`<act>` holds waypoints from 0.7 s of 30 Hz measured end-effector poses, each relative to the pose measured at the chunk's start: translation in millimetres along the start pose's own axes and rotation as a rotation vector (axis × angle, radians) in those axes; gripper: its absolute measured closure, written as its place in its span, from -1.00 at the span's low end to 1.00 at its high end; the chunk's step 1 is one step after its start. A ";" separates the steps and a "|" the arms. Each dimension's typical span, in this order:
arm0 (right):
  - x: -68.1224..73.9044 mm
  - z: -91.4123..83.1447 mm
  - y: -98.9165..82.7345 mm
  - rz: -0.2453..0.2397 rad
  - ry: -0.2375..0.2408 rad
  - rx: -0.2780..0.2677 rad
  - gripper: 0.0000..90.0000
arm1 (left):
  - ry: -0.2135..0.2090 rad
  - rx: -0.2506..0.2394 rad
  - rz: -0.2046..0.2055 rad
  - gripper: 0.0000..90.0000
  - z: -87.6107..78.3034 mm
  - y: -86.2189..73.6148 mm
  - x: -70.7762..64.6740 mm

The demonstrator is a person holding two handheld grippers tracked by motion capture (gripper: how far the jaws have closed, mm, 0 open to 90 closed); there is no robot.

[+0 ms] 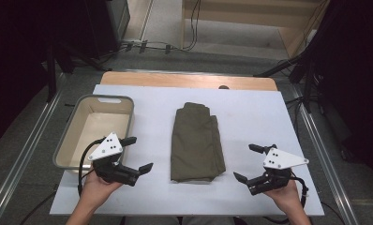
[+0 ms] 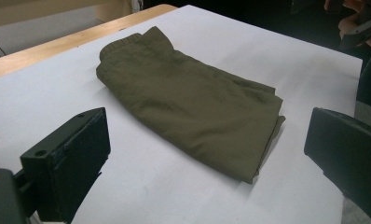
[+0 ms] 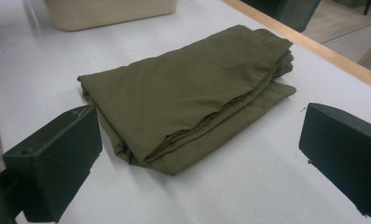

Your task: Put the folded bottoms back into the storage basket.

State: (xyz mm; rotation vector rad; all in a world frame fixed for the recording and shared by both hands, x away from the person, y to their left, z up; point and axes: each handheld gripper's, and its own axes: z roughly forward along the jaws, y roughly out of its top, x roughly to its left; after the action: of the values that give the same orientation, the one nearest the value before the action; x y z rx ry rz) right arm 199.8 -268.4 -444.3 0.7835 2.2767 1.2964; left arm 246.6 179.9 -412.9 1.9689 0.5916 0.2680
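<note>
A folded olive-green garment lies flat in the middle of the white table cover, its long side running away from me. My left gripper is held to the left of it, jaws wide open and empty, pointing at the cloth. To the right of the garment my right gripper is also open with nothing in it, facing the folded edge. Neither gripper touches the cloth.
A beige plastic tub with a grey rim stands at the left of the table, close behind the left gripper, and shows again as a tub in the right gripper view. A wooden table edge runs along the back. Cables lie on the floor beyond.
</note>
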 end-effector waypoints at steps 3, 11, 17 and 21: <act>2.4 4.7 0.0 -0.013 0.019 0.010 -1.00 | -0.005 0.002 0.000 -1.00 0.6 0.2 -0.1; 10.1 14.5 -0.2 -0.061 0.037 0.040 -1.00 | 0.002 0.003 -0.002 -1.00 0.8 -0.4 0.4; 16.1 22.9 0.1 -0.096 0.045 0.054 -1.00 | 0.001 0.003 -0.002 -1.00 0.5 -0.2 0.3; 19.6 29.6 -0.6 -0.111 0.054 0.078 -1.00 | 0.004 0.001 -0.003 -1.00 0.1 -0.3 0.7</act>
State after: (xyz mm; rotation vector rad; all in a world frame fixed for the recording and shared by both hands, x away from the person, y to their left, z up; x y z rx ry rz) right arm 202.2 -237.0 -460.6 0.6443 2.3899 1.1995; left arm 247.1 180.3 -413.3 1.9692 0.5971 0.2698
